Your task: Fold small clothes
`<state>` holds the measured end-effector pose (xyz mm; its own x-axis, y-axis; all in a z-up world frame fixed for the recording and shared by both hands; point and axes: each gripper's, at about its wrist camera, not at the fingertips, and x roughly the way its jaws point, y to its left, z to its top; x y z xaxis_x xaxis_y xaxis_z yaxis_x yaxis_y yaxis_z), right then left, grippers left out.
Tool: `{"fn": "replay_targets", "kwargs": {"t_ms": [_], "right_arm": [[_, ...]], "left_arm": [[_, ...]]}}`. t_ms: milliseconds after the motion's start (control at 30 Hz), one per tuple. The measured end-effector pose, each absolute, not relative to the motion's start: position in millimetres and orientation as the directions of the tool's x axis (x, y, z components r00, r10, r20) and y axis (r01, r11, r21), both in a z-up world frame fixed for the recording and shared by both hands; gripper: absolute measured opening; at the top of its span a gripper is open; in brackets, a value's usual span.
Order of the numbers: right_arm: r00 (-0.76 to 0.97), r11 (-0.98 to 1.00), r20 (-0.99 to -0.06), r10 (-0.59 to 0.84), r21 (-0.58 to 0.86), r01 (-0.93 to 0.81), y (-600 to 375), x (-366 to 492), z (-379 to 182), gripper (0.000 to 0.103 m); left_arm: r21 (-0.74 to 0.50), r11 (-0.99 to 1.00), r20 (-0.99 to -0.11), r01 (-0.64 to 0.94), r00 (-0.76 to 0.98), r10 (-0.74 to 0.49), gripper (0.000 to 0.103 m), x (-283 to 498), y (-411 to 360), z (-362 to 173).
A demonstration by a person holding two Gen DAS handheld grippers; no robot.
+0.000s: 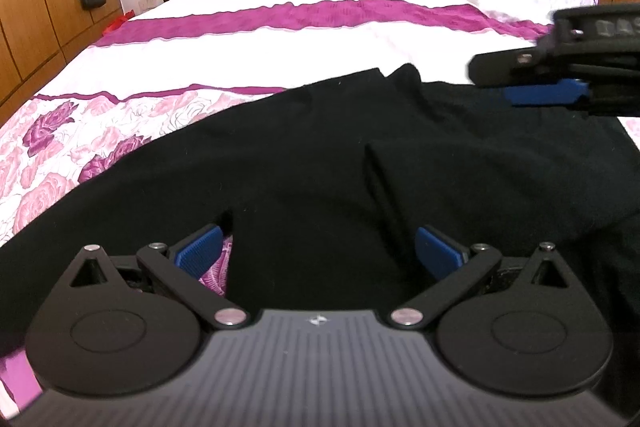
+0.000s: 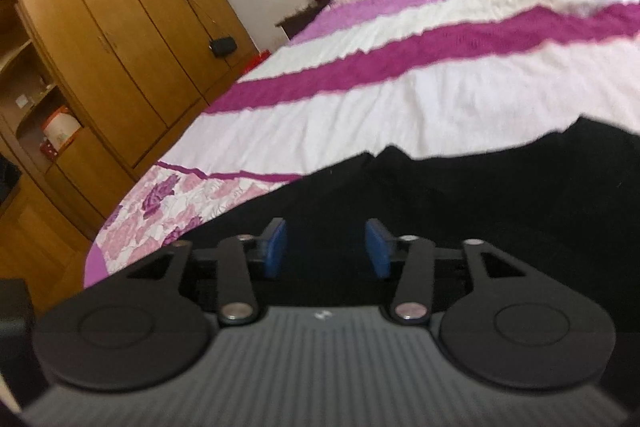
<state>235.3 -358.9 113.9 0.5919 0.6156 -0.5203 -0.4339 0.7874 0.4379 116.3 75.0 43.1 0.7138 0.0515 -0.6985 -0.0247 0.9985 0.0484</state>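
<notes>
The black garment [image 1: 304,163] was spread flat on the bed [image 1: 320,23] so it could be folded, with the left gripper [image 1: 320,251] held low, jaws apart, and the right gripper [image 2: 326,247] likewise parted, nothing gripped.

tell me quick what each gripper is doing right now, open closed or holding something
Left gripper: open wide, holding nothing, above the black garment.
Right gripper: open, nothing between its pads.

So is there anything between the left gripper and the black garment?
Nothing visible. The left gripper is open right over the black garment on the bedspread, with only cloth between its blue pads. The right gripper is off to one side.
</notes>
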Motion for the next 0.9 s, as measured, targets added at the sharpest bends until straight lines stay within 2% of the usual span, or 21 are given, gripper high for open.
{"fn": "replay_targets", "kwargs": {"t_ms": [233, 400, 667, 900], "right_arm": [[0.641, 0.842, -0.546, 0.539, 0.359, -0.402, -408, 220, 117, 0.051], [0.681, 0.899, -0.587, 0.438, 0.308, -0.312, -457, 219, 110, 0.051], [0.729, 0.955, -0.622, 0.285, 0.253, -0.157, -524, 234, 94, 0.051], [0.741, 0.972, -0.638, 0.211, 0.219, -0.088, -549, 262, 73, 0.051]], "left_arm": [[0.043, 0.999, -0.688, 0.003, 0.726, 0.027, 0.103, 115, 66, 52], [0.016, 1.0, -0.672, 0.01, 0.74, 0.003, 0.103, 123, 62, 57], [-0.04, 0.999, -0.683, 0.017, 0.73, -0.04, 0.103, 162, 64, 53], [-0.051, 0.998, -0.688, 0.048, 0.722, -0.07, 0.103, 192, 65, 43]]}}
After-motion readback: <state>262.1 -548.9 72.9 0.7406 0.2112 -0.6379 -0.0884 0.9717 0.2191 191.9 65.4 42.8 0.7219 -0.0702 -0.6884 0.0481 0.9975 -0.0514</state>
